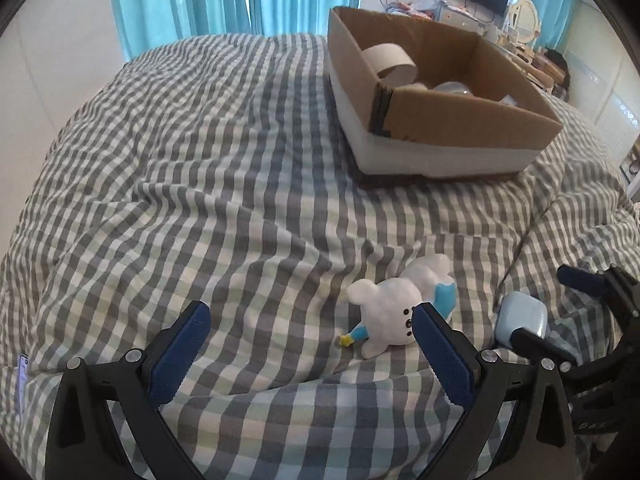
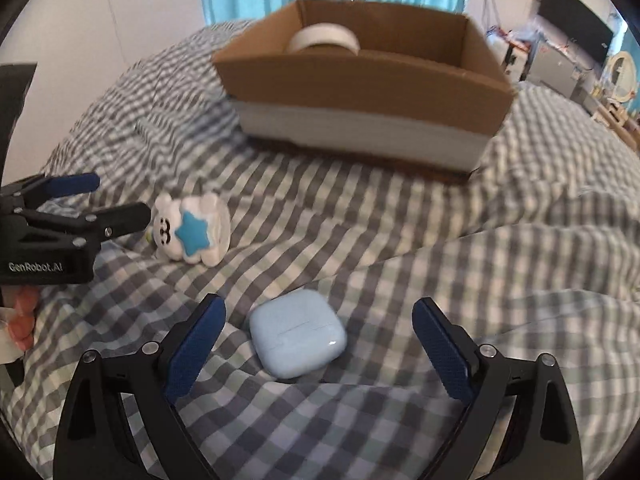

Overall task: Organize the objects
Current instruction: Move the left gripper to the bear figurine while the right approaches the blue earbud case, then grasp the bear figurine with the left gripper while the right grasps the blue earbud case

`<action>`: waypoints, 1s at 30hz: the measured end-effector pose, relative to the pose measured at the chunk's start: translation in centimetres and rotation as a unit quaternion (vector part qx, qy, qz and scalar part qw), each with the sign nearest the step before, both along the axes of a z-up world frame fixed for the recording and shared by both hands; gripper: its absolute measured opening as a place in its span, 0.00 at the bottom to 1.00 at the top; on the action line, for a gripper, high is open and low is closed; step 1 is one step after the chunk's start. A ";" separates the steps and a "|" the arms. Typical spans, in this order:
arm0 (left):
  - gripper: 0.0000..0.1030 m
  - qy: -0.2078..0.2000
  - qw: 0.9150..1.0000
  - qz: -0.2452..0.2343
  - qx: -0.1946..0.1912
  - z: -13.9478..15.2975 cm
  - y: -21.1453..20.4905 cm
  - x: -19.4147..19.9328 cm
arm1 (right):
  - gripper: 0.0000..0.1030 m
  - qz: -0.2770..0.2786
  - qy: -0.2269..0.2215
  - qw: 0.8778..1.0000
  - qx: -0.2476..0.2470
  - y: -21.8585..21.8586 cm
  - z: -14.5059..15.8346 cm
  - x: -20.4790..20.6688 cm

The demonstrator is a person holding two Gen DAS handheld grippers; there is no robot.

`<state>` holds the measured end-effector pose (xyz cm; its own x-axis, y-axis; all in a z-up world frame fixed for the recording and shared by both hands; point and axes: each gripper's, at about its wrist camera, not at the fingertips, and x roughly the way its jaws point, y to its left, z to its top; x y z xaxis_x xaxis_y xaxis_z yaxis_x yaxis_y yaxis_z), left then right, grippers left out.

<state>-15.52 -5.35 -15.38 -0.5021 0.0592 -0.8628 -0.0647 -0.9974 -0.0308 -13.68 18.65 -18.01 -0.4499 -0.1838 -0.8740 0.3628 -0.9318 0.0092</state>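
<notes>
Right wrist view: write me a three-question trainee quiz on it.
1. True or false: the pale blue rounded plastic case lies between the right gripper jaws, untouched.
2. What sits inside the brown cardboard box?
3. The white plush toy with a blue star lies: A) in the box, B) on the checked bedcover, C) in the left gripper.

Key: 1 true; 2 a white tape roll; 3 B.
</notes>
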 end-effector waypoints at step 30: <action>1.00 -0.051 0.996 -0.073 0.012 -2.9 6.4 -2.6 | 0.54 -0.070 0.027 0.997 -0.011 3.8 2.3 0.7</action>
